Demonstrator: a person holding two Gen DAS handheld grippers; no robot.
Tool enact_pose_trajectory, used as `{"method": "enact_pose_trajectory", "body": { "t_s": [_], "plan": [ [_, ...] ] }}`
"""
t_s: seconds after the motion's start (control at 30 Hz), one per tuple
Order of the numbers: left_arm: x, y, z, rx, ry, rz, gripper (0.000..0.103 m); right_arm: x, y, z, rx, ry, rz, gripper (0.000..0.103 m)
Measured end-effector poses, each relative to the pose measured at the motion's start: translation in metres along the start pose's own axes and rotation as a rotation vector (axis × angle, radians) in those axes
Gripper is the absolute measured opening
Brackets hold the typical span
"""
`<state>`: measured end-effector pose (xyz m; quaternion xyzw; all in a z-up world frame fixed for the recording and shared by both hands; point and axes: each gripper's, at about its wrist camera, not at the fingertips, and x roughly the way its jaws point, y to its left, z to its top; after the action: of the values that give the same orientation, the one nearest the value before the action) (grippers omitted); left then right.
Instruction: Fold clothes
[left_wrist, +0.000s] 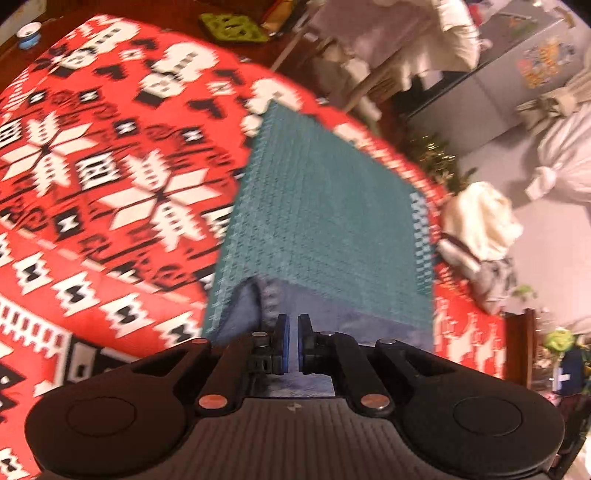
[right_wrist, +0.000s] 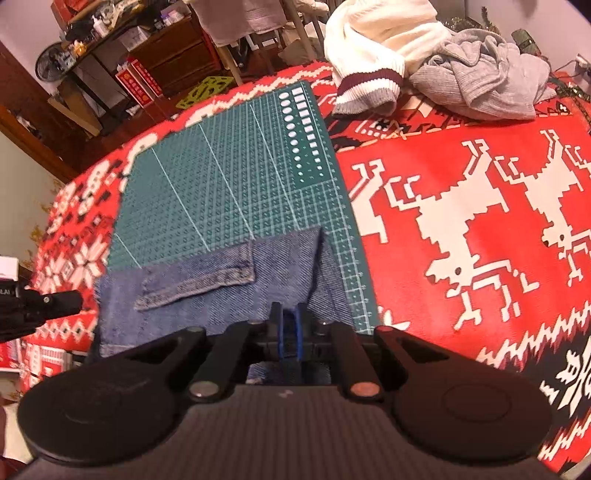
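A blue denim garment (right_wrist: 207, 291) lies on the near end of a green cutting mat (right_wrist: 221, 177), one hemmed flap folded over on top. My right gripper (right_wrist: 290, 325) is shut on a raised crease at the denim's right side. In the left wrist view the same denim (left_wrist: 369, 321) covers the mat's (left_wrist: 325, 206) near edge. My left gripper (left_wrist: 291, 332) has its blue pads almost together on a bunched fold of it. This view is motion-blurred. A black part of the left tool (right_wrist: 40, 306) shows beside the denim's left edge.
A red patterned blanket (right_wrist: 480, 184) covers the table under the mat. A white sweater (right_wrist: 373, 40) and a grey garment (right_wrist: 480, 81) are heaped at the far right corner. Shelves, a chair and a green trivet (right_wrist: 207, 88) stand beyond the table's far edge.
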<state>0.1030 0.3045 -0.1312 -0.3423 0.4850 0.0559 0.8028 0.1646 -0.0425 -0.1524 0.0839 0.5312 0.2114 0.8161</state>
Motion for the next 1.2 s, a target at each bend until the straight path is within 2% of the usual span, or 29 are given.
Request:
{"method": "enact_pose_trajectory", "body": {
  "t_s": [0.13, 0.27, 0.4, 0.47, 0.63, 0.8, 1.03, 1.07, 1.2],
  "plan": [
    [0.008, -0.015, 0.005, 0.03, -0.023, -0.012, 0.004, -0.004, 0.016, 0.011, -0.011, -0.052, 0.056, 0.009],
    [0.029, -0.016, 0.01, 0.028, 0.007, 0.022, 0.004, 0.009, 0.035, 0.024, -0.035, -0.062, 0.106, 0.009],
    [0.051, -0.011, 0.01, 0.034, 0.041, 0.08, 0.003, 0.033, 0.041, 0.025, -0.06, -0.011, 0.071, 0.009],
    [0.052, -0.011, 0.01, 0.041, 0.036, 0.089, 0.003, 0.042, 0.037, 0.023, -0.068, -0.006, 0.033, 0.0],
    [0.051, -0.016, 0.006, 0.062, 0.024, 0.127, 0.003, 0.043, 0.021, 0.024, -0.021, 0.01, 0.058, 0.0],
    [0.045, -0.001, 0.008, -0.012, 0.034, 0.092, 0.003, 0.036, 0.006, 0.023, 0.003, -0.008, -0.011, 0.0],
    [0.046, -0.007, 0.007, 0.006, 0.038, 0.11, 0.003, 0.029, -0.021, 0.024, 0.072, -0.019, -0.108, 0.0],
    [0.046, -0.007, 0.007, 0.006, 0.04, 0.11, 0.003, 0.028, -0.025, 0.025, 0.09, -0.021, -0.112, 0.0],
    [0.045, -0.001, 0.009, -0.025, 0.048, 0.088, 0.003, 0.008, -0.024, 0.026, 0.103, -0.073, -0.015, 0.0]
  ]
}}
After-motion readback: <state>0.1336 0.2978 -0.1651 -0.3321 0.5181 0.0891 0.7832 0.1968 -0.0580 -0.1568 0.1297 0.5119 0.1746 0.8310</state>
